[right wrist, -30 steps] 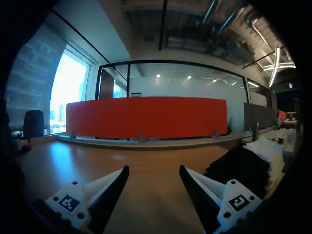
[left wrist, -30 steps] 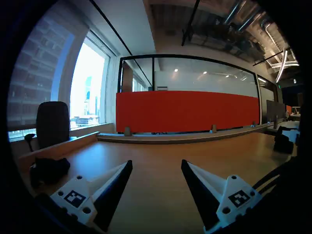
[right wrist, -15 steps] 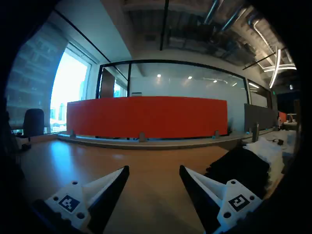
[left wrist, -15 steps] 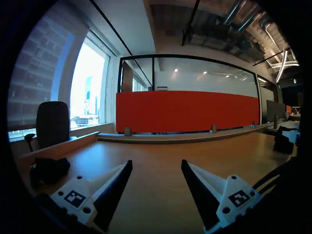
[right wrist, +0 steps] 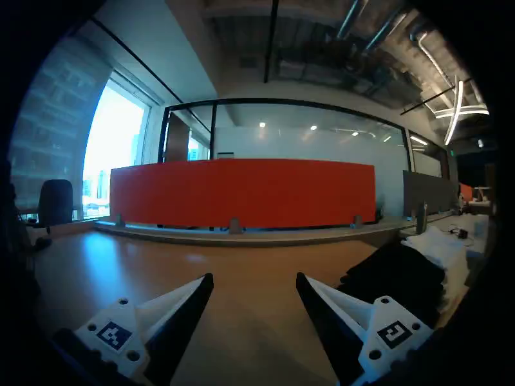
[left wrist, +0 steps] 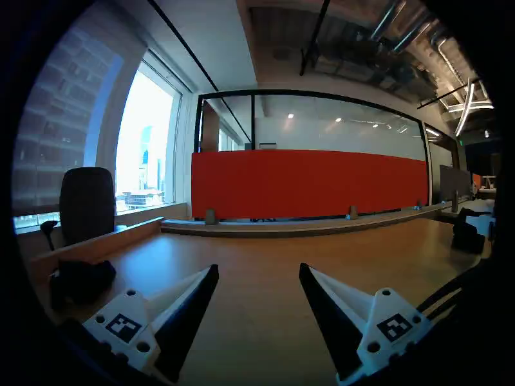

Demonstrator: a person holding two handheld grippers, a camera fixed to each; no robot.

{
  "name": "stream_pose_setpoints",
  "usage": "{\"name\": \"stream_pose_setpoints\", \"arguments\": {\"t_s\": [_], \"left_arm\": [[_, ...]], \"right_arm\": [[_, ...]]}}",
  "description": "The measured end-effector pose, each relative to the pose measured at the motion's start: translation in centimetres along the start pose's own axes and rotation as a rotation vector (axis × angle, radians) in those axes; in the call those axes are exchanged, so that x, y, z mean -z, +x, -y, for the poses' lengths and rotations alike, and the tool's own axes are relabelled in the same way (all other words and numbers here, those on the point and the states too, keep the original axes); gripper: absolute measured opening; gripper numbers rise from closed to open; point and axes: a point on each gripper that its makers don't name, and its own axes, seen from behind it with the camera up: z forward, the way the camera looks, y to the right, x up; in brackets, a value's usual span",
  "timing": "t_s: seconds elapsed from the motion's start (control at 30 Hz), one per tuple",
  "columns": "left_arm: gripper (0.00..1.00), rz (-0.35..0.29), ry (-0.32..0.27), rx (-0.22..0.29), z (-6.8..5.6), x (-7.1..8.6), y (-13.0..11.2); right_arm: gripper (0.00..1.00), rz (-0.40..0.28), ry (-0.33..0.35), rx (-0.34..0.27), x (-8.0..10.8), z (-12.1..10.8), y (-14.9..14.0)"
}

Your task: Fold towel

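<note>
Almost nothing is changed from the earlier frames. The left gripper (left wrist: 257,266) is still held low over the wooden table (left wrist: 257,321), its fingers spread wide with nothing between them. The right gripper (right wrist: 254,275) is likewise kept wide apart and empty; only a very slight shift of its view is noted. A stack of black towels (right wrist: 399,273) is seen on the table just beyond its right finger, with white towels (right wrist: 444,248) behind it. A dark bundle (left wrist: 80,280) lies far left, below a chair (left wrist: 87,202). The red partition (right wrist: 241,193) is unchanged.
</note>
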Motion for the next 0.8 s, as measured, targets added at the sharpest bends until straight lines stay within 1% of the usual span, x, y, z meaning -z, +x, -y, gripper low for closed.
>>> {"name": "stream_pose_setpoints", "arguments": {"t_s": [0.8], "left_arm": [[0.93,0.001,0.0,0.0,0.06,0.08,0.17]], "right_arm": [[1.0,0.0,0.0,0.0,0.0,0.03,0.06]]}}
